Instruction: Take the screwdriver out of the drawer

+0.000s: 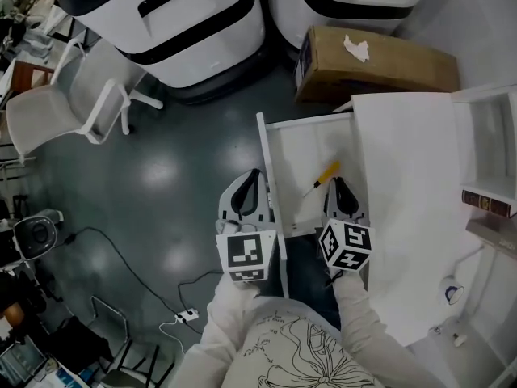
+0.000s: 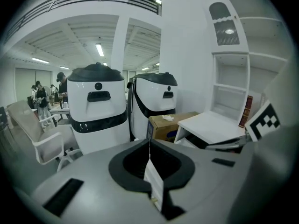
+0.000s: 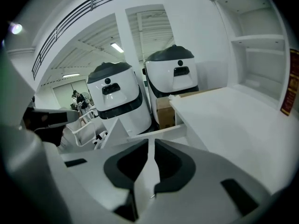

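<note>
A screwdriver (image 1: 325,174) with a yellow handle lies slantwise in the open white drawer (image 1: 266,160), near its right side. My right gripper (image 1: 338,183) hovers inside the drawer just right of the handle, apart from it; its jaws stand a narrow slit apart with nothing between them (image 3: 150,141). My left gripper (image 1: 252,176) hangs outside the drawer's left wall, over the floor. In the left gripper view its jaws (image 2: 149,141) meet and hold nothing. Neither gripper view shows the screwdriver; the drawer's wall (image 3: 159,132) shows ahead of the right jaws.
The white desk top (image 1: 404,184) lies right of the drawer, with shelves and a dark book (image 1: 487,200) beyond. A cardboard box (image 1: 376,65) and two large white machines (image 1: 178,14) stand behind. A white chair (image 1: 65,103) and floor cables with a power strip (image 1: 186,316) are at the left.
</note>
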The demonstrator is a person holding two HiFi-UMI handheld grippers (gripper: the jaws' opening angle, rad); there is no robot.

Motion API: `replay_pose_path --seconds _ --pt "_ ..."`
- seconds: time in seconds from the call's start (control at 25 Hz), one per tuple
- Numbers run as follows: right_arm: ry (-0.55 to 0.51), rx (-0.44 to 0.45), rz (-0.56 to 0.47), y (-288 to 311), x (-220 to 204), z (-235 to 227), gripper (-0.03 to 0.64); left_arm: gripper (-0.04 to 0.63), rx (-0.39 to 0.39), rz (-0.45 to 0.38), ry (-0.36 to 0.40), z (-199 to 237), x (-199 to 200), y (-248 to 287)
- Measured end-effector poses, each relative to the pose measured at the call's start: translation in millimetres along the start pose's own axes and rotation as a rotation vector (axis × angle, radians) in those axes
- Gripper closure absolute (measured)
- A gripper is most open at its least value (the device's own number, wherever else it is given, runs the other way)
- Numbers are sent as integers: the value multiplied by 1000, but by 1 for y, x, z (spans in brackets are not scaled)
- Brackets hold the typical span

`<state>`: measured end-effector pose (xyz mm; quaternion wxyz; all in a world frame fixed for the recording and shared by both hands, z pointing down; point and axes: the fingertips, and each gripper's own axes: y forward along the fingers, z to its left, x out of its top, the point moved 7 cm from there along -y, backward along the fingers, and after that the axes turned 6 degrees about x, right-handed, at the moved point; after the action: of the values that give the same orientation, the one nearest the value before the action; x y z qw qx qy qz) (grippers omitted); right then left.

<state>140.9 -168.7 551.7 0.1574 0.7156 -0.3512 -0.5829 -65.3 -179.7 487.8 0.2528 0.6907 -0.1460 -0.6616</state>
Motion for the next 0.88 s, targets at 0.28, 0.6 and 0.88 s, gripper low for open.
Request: replay_pose_path --seconds 0.28,0.6,0.88 --pt "71 -81 76 28 -37 -14 534 588 -40 39 -7 2 -18 19" --pt "212 -145 184 62 -83 -32 474 588 -56 65 -16 5 -32 37" --pt "261 -216 252 90 -109 -49 454 588 -64 69 -29 7 -34 47"
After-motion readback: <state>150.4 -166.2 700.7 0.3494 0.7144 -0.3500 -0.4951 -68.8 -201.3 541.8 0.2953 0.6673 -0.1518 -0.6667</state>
